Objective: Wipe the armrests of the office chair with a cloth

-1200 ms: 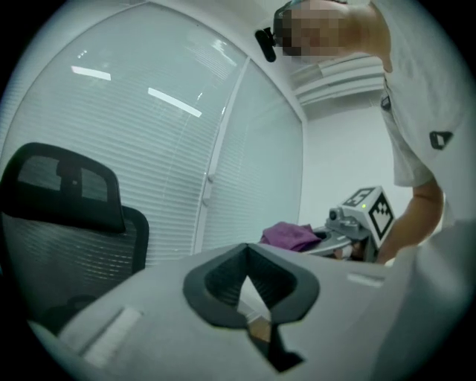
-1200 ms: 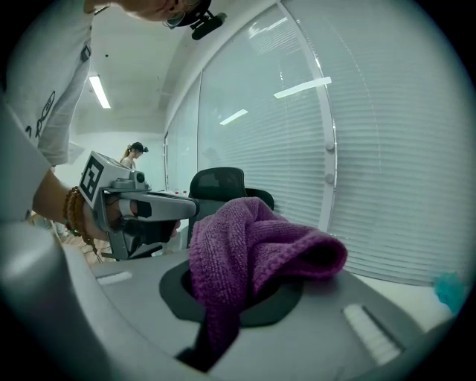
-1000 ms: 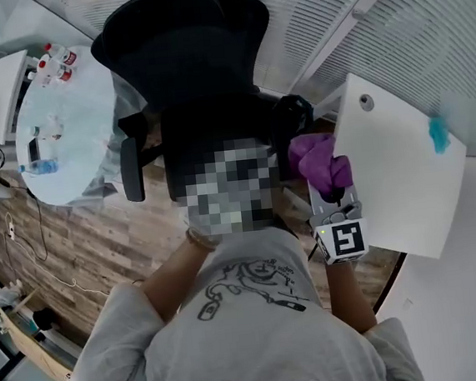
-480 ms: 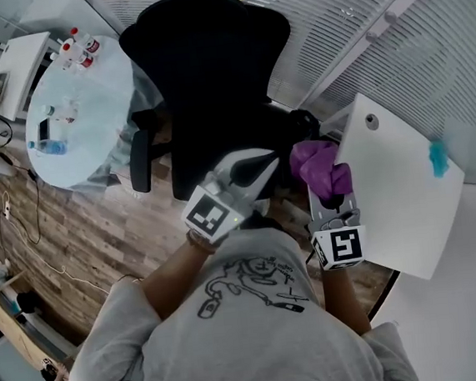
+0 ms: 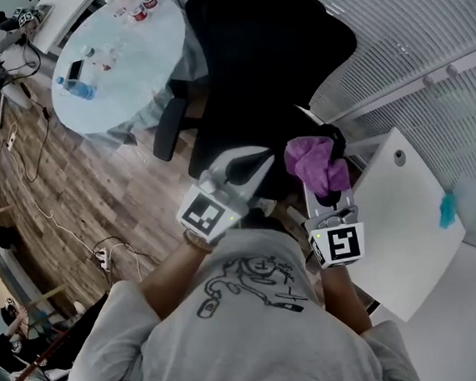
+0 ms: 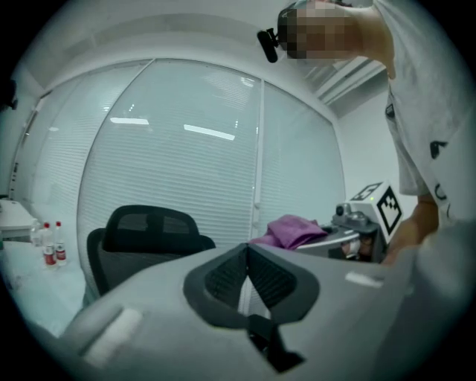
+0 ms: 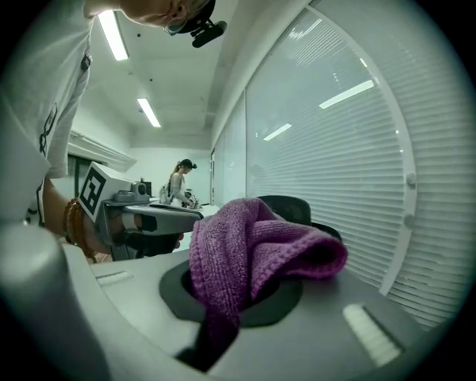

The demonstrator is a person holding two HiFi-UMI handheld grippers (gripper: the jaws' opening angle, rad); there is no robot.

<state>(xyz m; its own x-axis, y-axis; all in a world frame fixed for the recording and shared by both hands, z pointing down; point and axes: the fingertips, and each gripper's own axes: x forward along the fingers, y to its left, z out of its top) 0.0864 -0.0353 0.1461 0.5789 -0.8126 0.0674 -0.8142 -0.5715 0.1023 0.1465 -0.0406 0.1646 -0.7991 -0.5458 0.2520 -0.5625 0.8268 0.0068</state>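
A black office chair [image 5: 259,58] stands ahead of me, its left armrest [image 5: 169,129] showing and its right armrest mostly hidden behind the cloth. My right gripper [image 5: 327,189] is shut on a purple cloth [image 5: 315,163], held just short of the chair's right side. In the right gripper view the cloth [image 7: 253,253] bulges out over the jaws of the right gripper [image 7: 238,289], with the chair [image 7: 291,208] behind. My left gripper [image 5: 258,158] is shut and holds nothing, hovering over the seat's front edge. In the left gripper view the left gripper [image 6: 247,251] points past the chair [image 6: 149,238] toward the blinds.
A white desk top [image 5: 401,228] lies right of my right gripper, with a teal item [image 5: 447,207] near its far edge. A round glass table [image 5: 120,54] with bottles stands left of the chair. Cables [image 5: 101,249] trail on the wooden floor. Window blinds [image 5: 424,33] close off the far side.
The head view has swung, so the chair and round table now sit higher and more to the right. Both grippers keep their pose; the cloth stays in the right gripper.
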